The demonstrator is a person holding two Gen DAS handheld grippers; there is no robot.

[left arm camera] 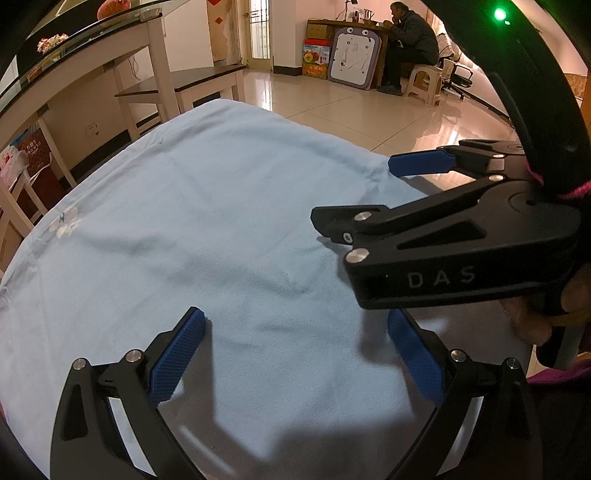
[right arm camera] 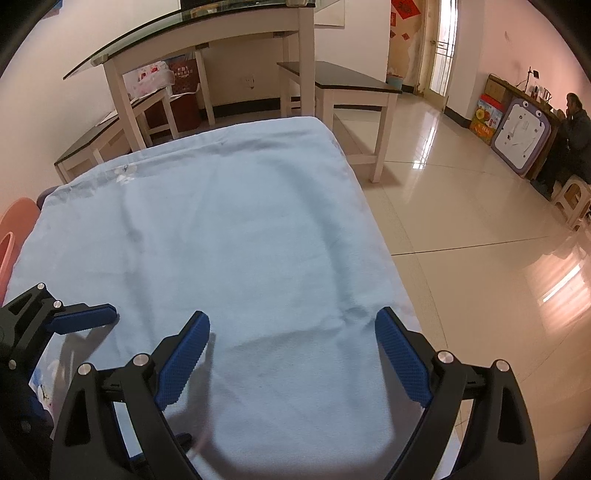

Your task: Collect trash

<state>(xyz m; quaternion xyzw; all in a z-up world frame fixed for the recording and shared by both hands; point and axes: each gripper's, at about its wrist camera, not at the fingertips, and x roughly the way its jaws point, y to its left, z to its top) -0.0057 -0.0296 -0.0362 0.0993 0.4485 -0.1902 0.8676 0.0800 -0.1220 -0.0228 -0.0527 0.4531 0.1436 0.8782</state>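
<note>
Blue cloth (right arm camera: 229,229) on tabletop shows no trash. Left gripper (left arm camera: 295,354) and right gripper (right arm camera: 291,354): jaws apart, nothing held. Collection looks finished or unstarted; cannot tell which.

Small table (right arm camera: 397,295) on glossy tiled floor (right arm camera: 480,221); covered edge to edge by wrinkled pale blue cloth (right arm camera: 236,229); faint floral print (left arm camera: 65,221) near cloth's far left corner.

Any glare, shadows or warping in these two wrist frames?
Left wrist: fisheye bends the blue cloth edge; soft shadow under the left gripper; green LED blooms. Right wrist: window glare streaks the floor tiles; shadow beneath the right gripper; corners vignette dark.
</note>
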